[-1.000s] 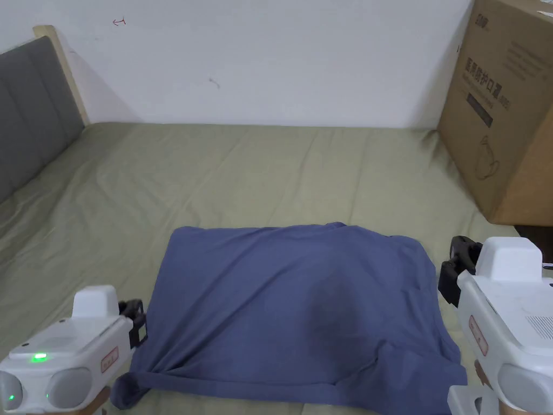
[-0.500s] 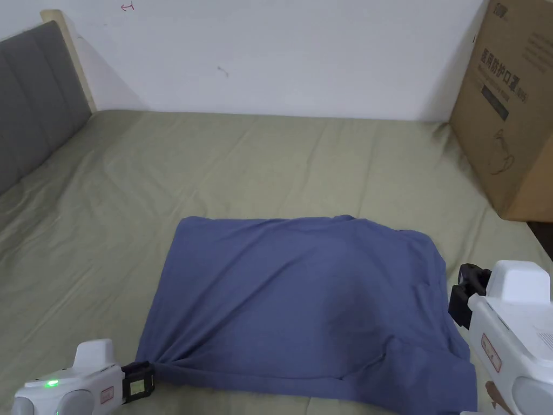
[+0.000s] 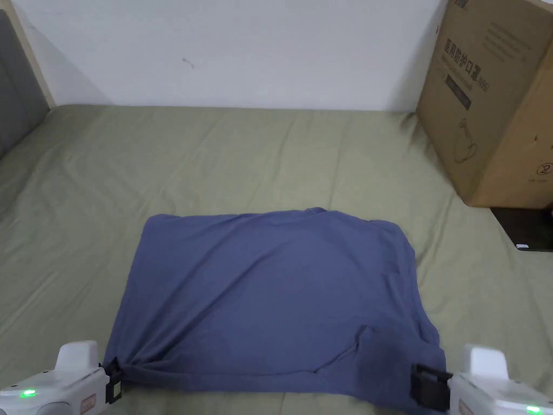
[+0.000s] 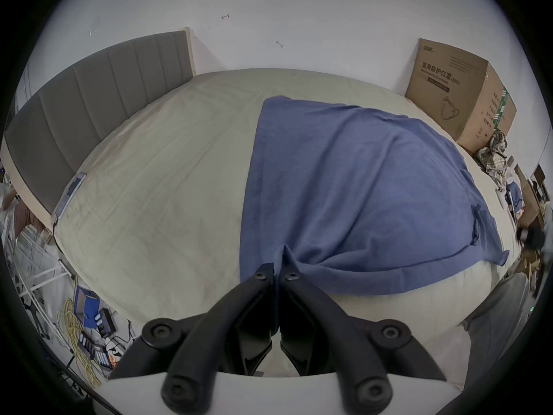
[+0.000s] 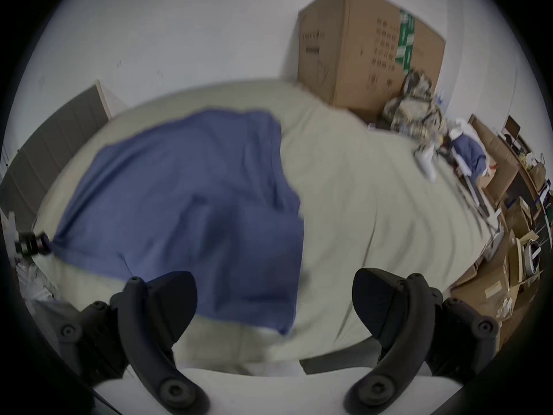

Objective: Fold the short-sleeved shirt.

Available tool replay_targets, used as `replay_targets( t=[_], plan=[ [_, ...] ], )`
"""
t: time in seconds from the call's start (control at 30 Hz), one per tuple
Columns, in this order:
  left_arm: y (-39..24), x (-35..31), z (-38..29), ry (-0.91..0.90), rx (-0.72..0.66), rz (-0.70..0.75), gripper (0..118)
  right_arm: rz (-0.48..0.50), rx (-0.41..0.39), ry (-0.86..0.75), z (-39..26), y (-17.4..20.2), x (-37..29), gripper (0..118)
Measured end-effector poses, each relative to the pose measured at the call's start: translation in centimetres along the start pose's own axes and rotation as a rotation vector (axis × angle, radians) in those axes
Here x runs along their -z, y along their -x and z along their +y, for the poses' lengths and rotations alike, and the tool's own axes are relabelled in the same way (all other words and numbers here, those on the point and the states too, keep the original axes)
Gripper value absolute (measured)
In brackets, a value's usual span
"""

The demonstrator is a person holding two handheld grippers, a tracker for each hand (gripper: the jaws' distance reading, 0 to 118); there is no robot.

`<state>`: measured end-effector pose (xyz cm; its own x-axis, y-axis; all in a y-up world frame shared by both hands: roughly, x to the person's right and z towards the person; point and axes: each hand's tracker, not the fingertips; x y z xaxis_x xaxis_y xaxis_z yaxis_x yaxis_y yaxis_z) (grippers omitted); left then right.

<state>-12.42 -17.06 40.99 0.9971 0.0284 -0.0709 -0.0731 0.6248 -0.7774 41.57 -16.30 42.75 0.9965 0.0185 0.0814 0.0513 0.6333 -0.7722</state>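
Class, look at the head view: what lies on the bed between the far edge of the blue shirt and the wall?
Only bare green bedsheet, lightly wrinkled, lies between the blue shirt and the wall; the head view shows this.

Bedroom: bed (image 3: 227, 156), headboard (image 4: 98, 98)

- olive green bed sheet (image 3: 227, 156), wrinkly, stretching out ahead of both tongs
- big cardboard box (image 3: 494, 97) off beyond the right tongs
- grey padded headboard (image 4: 89, 98) way off past the left tongs
- plain white wall (image 3: 243, 48) behind
- yellow cable tangle (image 4: 79, 343) on the floor
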Motion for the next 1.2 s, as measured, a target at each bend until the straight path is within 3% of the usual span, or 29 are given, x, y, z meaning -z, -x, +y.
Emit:
replay_targets(
  t=[0.17,0.2,0.23,0.3,0.33,0.47,0.67,0.9,1.2],
  plan=[
    [0.1,-0.4,0.5,-0.012,-0.02,-0.001,0,0.041,0.01,0.081,-2.8,0.0,3.1,74],
    [0.1,-0.4,0.5,-0.009,-0.022,0.0,0,0.044,0.003,0.091,-2.8,0.1,3.6,64],
    [0.2,-0.4,0.6,-0.007,-0.022,0.003,0,0.049,-0.002,0.097,-2.8,0.1,4.0,42],
    [0.4,-0.2,0.7,-0.003,-0.02,0.007,0,0.072,-0.003,0.116,-2.7,0.2,4.6,12],
    [0.4,-0.2,0.7,-0.002,-0.023,0.012,0,0.1,0.003,0.107,-2.6,0.2,4.5,9],
    [1.1,-0.9,1.4,-0.02,-0.047,0.015,0,0.091,-0.051,0.001,-0.9,1.2,1.6,9],
    [1.8,-1.8,4.6,-0.095,-0.071,0.004,0,0.112,-0.04,-0.116,5.6,2.7,-2.3,9],
    [1.7,1.0,10.3,-0.129,-0.076,0.012,0,0.103,-0.053,-0.142,12.6,2.7,2.3,9],
    [0.7,10.8,15.9,-0.012,-0.029,0.047,0,0.071,0.018,0.045,17.1,3.2,12.8,9]
  ],
)
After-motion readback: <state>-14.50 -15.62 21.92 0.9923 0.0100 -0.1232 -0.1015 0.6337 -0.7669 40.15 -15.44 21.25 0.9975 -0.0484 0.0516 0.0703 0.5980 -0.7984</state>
